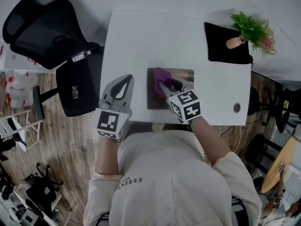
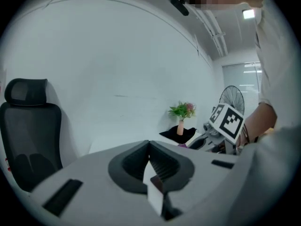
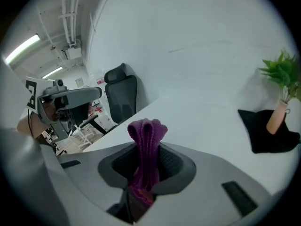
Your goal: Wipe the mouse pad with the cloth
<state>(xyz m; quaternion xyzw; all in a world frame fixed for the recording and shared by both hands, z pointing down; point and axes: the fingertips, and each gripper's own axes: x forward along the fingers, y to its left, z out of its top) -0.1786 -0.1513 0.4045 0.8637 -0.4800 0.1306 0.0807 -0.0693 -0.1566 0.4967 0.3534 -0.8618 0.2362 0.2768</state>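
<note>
Firmly, right tongs (image 3: 146, 157) pinch ribbed purple cloth (image 3: 146, 128), perhaps touching rectangular mouse pad (image 1: 153, 100).

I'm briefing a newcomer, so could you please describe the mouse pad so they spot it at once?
Start at the white table, near edge, just ahead of the person. The mouse pad is the dark rectangle lying flat there under the purple cloth; the other dark mat, at the far right corner, carries a vase of greenery.

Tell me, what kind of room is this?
Probably an office. There is a white desk with a mouse pad on it, a black swivel chair beside the desk, and a little plant in a vase at its far corner.
</note>
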